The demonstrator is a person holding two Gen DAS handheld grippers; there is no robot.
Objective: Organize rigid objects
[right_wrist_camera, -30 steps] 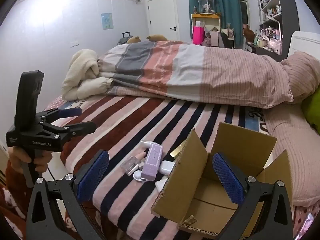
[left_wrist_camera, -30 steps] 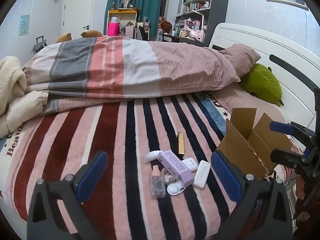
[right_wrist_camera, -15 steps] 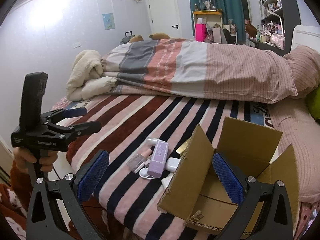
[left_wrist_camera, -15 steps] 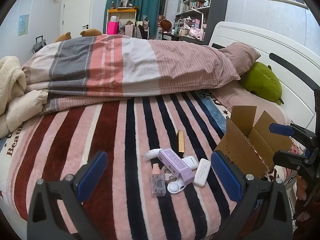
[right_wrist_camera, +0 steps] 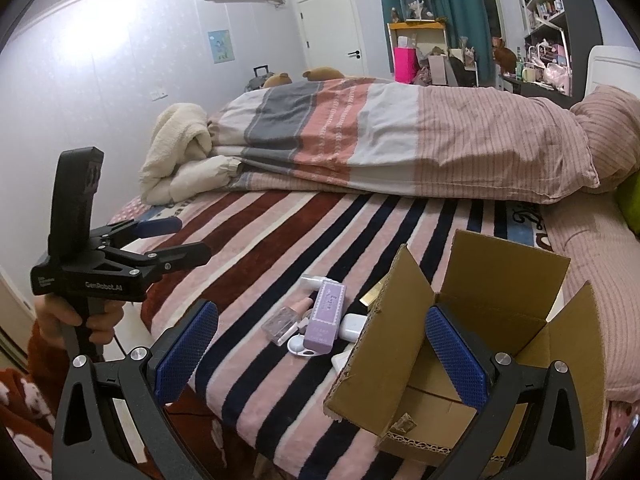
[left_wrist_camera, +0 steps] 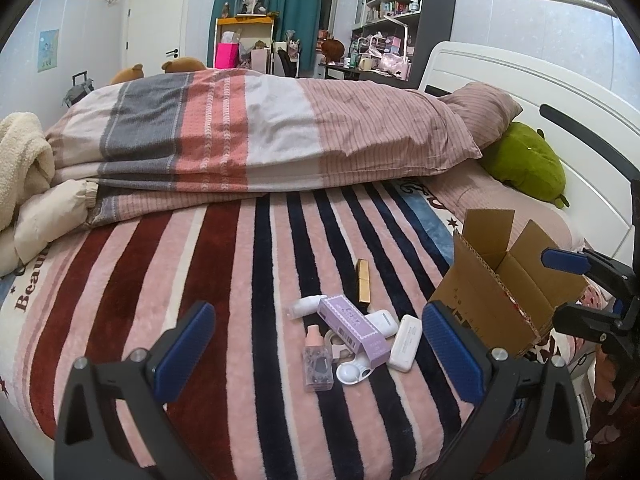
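A heap of small items lies on the striped blanket [left_wrist_camera: 224,280]: a purple box [left_wrist_camera: 354,328] [right_wrist_camera: 326,314], a clear bottle with a pink cap [left_wrist_camera: 317,358] [right_wrist_camera: 282,322], a gold tube [left_wrist_camera: 363,285], white cases [left_wrist_camera: 406,342] and a small white bottle [left_wrist_camera: 306,306]. An open cardboard box [left_wrist_camera: 502,288] [right_wrist_camera: 476,340] stands to their right. My left gripper [left_wrist_camera: 316,344] is open and empty, near the heap. My right gripper [right_wrist_camera: 320,344] is open and empty, in front of the box; it also shows at the right edge of the left wrist view [left_wrist_camera: 576,284].
A folded striped duvet [left_wrist_camera: 248,140] lies across the far half of the bed. A green plush [left_wrist_camera: 524,164] rests by the white headboard [left_wrist_camera: 540,96]. A cream blanket [left_wrist_camera: 20,160] is bunched at the far left. The bed's front edge is close below both grippers.
Both grippers have drifted slightly; the items and box sit a little differently in view. Nothing was taken hold of or let go.
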